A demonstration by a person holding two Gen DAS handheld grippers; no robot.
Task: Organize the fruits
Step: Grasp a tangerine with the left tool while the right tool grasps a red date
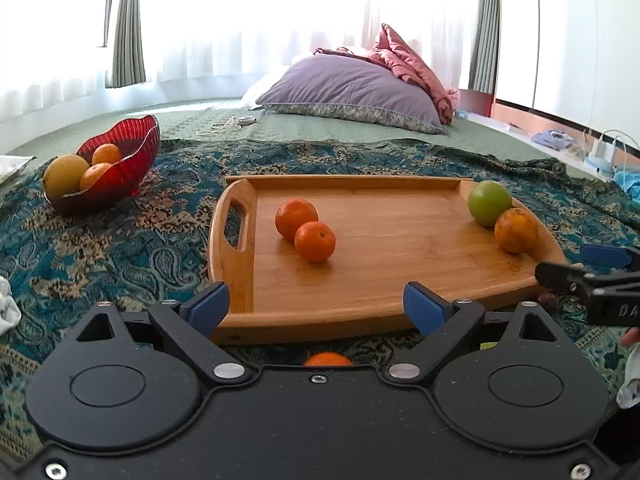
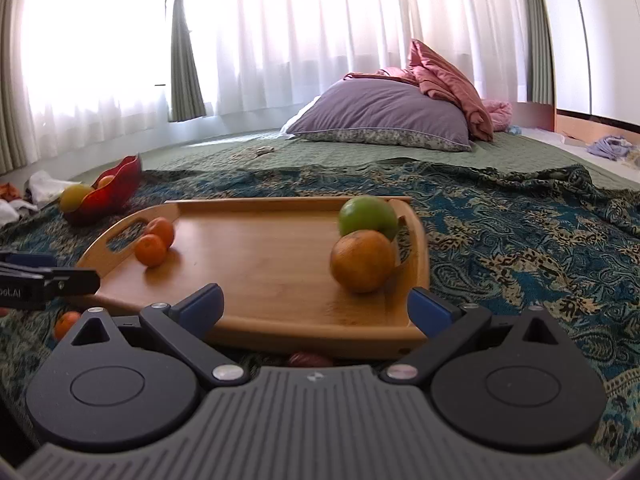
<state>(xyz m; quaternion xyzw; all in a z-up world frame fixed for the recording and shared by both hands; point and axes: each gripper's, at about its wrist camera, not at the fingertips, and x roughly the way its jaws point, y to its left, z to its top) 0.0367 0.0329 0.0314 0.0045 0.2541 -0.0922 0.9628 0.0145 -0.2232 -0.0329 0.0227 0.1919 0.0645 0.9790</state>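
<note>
Two small orange mandarins (image 1: pixel 306 230) sit touching each other left of centre on the flat bamboo tray with cut-out handles (image 1: pixel 400 248). A green apple (image 1: pixel 489 202) and a duller, larger orange (image 1: pixel 516 230) touch at the tray's right end. One more small orange fruit (image 1: pixel 328 359) lies on the teal paisley cloth (image 1: pixel 120 248) in front of the tray, half hidden low in the left wrist view. A dark reddish fruit (image 2: pixel 310 359) peeks out low centre in the right view; I cannot tell what kind.

The ribbed red glass bowl (image 1: pixel 128 160), upper left of the frame, already holds a yellow fruit and two oranges.

Left gripper (image 1: pixel 316 306) hangs wide open, empty, at the tray's near edge. Right gripper (image 2: pixel 316 308) is likewise spread wide, holding nothing.

Looks like a between-picks step. Next move likely calls for lowering onto a loose fruit by the tray and closing gently around it.
</note>
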